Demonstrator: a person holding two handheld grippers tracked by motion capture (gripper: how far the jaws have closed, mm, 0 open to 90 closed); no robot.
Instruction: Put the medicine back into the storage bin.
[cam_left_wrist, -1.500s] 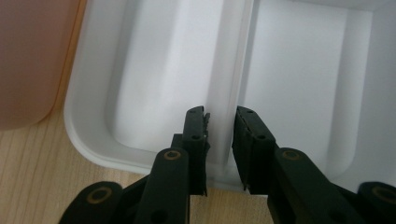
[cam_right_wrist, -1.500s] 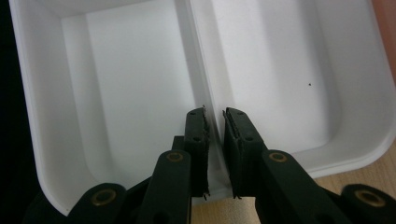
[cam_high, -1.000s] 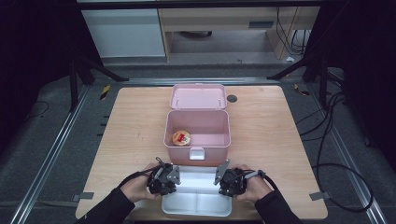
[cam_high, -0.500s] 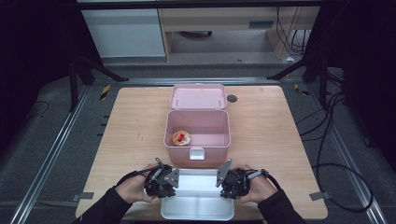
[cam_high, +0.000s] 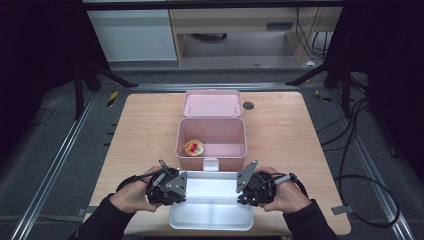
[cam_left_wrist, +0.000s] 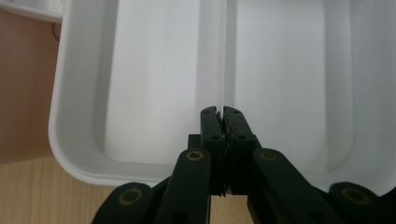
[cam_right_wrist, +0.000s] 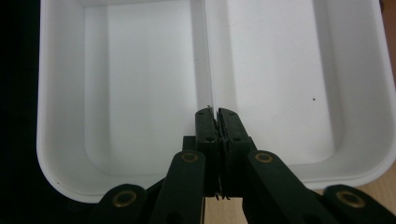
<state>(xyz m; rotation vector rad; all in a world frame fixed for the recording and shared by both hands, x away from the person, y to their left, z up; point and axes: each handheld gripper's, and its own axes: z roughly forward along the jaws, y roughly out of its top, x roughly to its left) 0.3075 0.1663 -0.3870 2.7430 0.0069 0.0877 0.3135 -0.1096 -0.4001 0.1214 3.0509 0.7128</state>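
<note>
In the high view a wooden table (cam_high: 130, 135) carries an open pink box (cam_high: 211, 142) at its middle, its lid (cam_high: 212, 104) thrown back toward the far edge and a small round orange-topped item (cam_high: 194, 147) lying in the box's left part. Just in front of the box, at the table's near edge, is a white tray (cam_high: 211, 210) with two compartments split by a middle divider. The left gripper (cam_high: 172, 187) is at the tray's left end and the right gripper (cam_high: 245, 186) at its right end, each held in a hand (cam_high: 131, 196), and the tray spans the gap between them; the other hand (cam_high: 287, 192) mirrors the first. In the left gripper view the two black jaws stand pressed together on the tray's thin middle divider (cam_left_wrist: 222, 56), clenched on that white wall, with one compartment to either side and a strip of tabletop (cam_left_wrist: 23, 84) at the left edge. In the right gripper view the jaws are likewise clamped tight on the divider (cam_right_wrist: 208, 56) from the opposite end, the rounded rim (cam_right_wrist: 51, 177) of the tray curving below them and a small dark speck (cam_right_wrist: 313, 98) on the floor of the right-hand compartment. Both claws thus grasp the tray by the same central wall.
</note>
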